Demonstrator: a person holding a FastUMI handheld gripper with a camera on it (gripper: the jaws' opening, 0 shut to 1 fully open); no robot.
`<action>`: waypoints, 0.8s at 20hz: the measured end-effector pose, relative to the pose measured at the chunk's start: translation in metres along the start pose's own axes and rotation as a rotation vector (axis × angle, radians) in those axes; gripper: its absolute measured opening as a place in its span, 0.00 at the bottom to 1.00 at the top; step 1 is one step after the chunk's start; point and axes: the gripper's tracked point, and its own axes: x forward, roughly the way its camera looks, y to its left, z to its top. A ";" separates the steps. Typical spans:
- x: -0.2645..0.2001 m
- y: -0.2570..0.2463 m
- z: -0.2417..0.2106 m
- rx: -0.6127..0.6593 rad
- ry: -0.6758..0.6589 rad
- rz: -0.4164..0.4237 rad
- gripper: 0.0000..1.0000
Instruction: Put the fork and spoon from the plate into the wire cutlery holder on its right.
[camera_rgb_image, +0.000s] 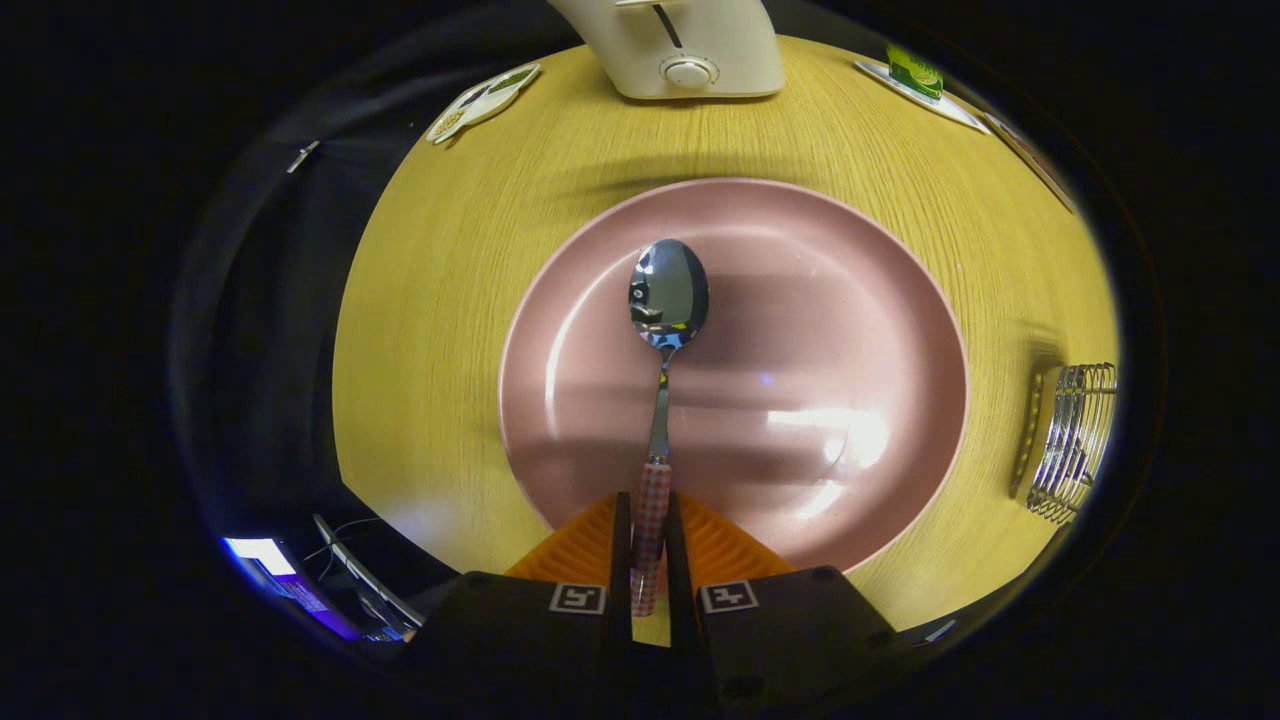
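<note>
Gripper view: my gripper (648, 520) is clamped on the spoon (665, 340) by its checked handle, both fingers pressing it. Its long axis runs straight ahead of me, bowl out over the middle of the pink plate (880, 300). I see no fork there. Off to my right stands the wire cutlery holder (1070, 440), apart from the rim, with bare table (440, 300) between; I judge a clear sideways swing.

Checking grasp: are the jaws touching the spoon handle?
Touching. The gripper view shows both fingers pressed against the spoon at its checked handle, no gap either side.
</note>
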 end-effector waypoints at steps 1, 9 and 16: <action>0.000 -0.007 0.000 -0.009 0.005 -0.013 0.20; -0.047 -0.014 -0.009 -0.022 -0.041 0.114 0.11; -0.158 -0.058 -0.027 -0.123 -0.148 0.098 0.10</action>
